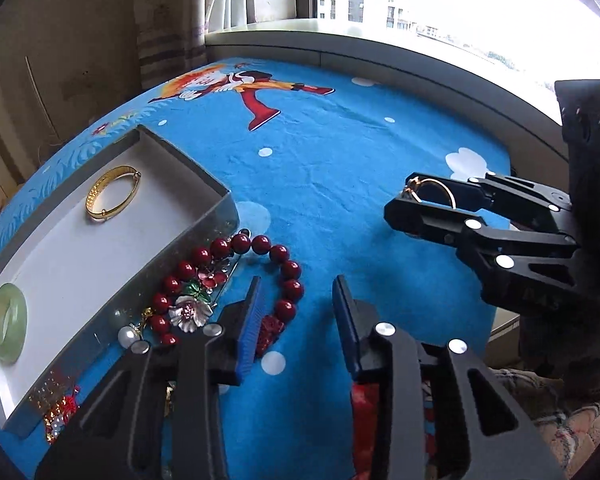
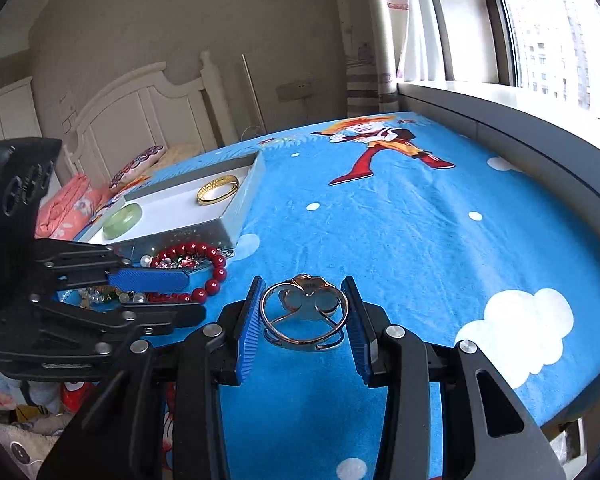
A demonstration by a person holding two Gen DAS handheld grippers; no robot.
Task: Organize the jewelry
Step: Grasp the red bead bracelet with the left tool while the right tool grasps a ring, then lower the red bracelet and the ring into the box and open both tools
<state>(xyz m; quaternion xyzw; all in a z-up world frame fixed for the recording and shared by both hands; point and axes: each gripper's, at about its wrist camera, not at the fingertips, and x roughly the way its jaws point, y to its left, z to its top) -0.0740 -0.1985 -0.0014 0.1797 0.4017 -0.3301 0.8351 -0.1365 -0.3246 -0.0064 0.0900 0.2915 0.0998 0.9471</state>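
Two bangles lie in the tray (image 1: 204,178); your right gripper (image 2: 304,312) grasps a ring (image 2: 304,310), your left gripper (image 1: 296,312) is released above the red bead bracelet (image 1: 288,268).

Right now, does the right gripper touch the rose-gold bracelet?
Touching. The right wrist view shows the rose-gold bracelet clamped between both blue pads of the right gripper, lifted above the blue cloth.

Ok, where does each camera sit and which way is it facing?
Left wrist: on the left hand-held gripper, angled down over the red bead bracelet beside the tray; the right hand-held gripper shows at right.
Right wrist: on the right hand-held gripper, facing along the blue blanket, gripping a rose-gold bangle; the left hand-held gripper shows at left.
Shared: tray, gold bangle, jade bangle, beads.
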